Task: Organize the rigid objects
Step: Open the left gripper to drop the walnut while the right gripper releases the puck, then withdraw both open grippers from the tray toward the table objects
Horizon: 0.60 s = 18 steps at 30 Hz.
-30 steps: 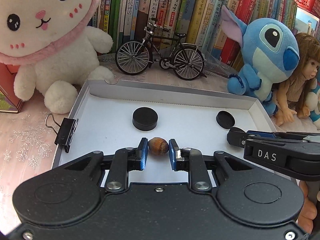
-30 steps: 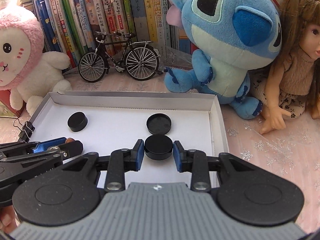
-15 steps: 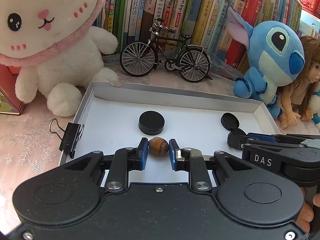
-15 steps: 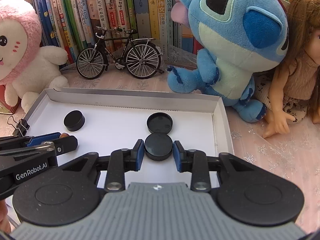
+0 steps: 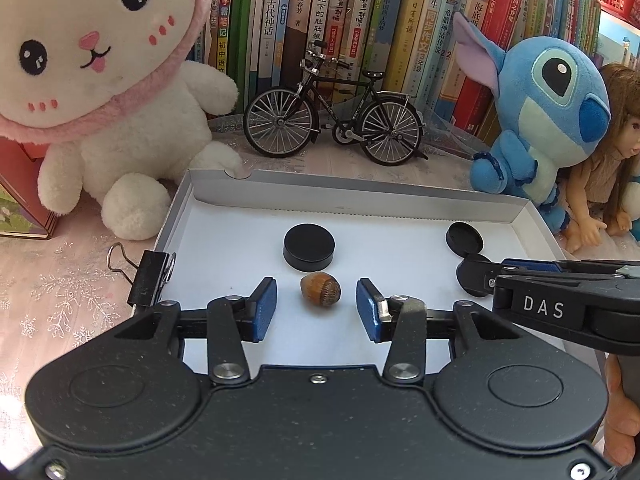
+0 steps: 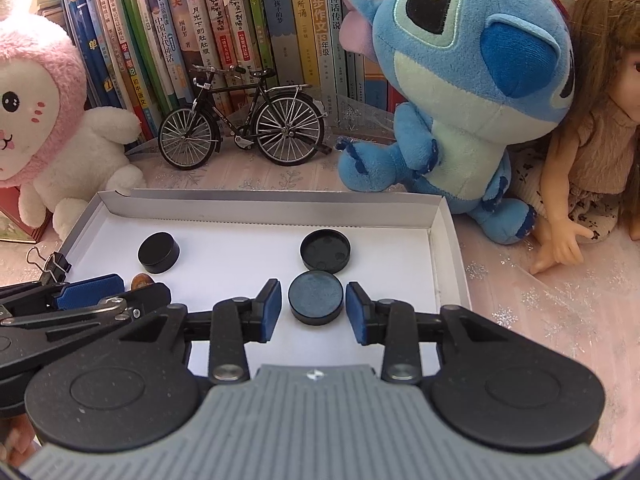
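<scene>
Both tongs are opened over a white tray, each with a small thing lying loose between its pads.

The left gripper point(image 5: 316, 306) has just been opened to a narrow gap, and a brown acorn point(image 5: 320, 288) is seen lying on the white tray point(image 5: 224, 240) between the blue pads, touched by neither. A black puck point(image 5: 309, 247) is set just behind the acorn. The right gripper point(image 6: 313, 308) has just been opened too, and a dark round disc point(image 6: 316, 297) is left on the tray between its pads, with thin gaps on both sides. An upturned black cap point(image 6: 325, 250) is seen just behind that disc. A black binder clip point(image 5: 150, 278) is clipped to the tray's left wall. A toy bicycle point(image 5: 334, 120) is stood behind the tray.
</scene>
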Motion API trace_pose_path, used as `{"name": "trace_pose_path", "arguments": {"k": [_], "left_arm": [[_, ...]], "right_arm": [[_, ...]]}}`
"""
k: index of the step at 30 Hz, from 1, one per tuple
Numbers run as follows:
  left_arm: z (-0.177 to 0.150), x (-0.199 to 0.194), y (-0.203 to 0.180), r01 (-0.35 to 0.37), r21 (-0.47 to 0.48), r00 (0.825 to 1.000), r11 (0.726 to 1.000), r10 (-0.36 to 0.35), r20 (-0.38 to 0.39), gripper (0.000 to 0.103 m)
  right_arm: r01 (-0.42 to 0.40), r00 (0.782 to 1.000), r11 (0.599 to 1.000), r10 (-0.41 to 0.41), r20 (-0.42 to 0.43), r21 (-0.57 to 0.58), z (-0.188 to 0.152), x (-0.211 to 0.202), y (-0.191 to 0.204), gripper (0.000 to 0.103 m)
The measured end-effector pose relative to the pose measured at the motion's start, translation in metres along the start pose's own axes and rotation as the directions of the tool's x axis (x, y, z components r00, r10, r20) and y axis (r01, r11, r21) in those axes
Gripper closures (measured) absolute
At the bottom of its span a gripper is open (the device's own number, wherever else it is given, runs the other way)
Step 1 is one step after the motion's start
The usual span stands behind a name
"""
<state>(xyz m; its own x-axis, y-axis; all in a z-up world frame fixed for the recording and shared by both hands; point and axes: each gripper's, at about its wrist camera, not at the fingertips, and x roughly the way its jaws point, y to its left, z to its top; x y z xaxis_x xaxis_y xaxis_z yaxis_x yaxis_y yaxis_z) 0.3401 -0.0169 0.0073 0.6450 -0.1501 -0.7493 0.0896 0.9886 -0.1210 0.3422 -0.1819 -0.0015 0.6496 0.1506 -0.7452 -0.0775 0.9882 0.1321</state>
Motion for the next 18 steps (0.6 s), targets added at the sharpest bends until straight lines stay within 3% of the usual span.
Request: {"name": "trace_pose_path", "arguments": {"k": [6,11,18], "left_arm": [[0.002,-0.011,0.007,-0.001,-0.022,1.000,1.000,0.001,0.000,0.050],[0.005,-0.035,0.011,-0.004,-0.032,0.998,0.999,0.006,0.061,0.028],[-0.004,-0.069,0.006,-0.003,0.025,0.994,1.000,0.000,0.111,0.023]], "right_arm": [[-0.018,0.999,1.000,0.018,0.030,0.009,-0.001,-0.018,-0.004,0.040],[-0.034,0.996,0.999,0.034,0.088,0.002,-0.001,-0.043,-0.009,0.026],[-0.073,0.986,0.997,0.073,0.152,-0.006,-0.011,-0.077,-0.012,0.018]]}}
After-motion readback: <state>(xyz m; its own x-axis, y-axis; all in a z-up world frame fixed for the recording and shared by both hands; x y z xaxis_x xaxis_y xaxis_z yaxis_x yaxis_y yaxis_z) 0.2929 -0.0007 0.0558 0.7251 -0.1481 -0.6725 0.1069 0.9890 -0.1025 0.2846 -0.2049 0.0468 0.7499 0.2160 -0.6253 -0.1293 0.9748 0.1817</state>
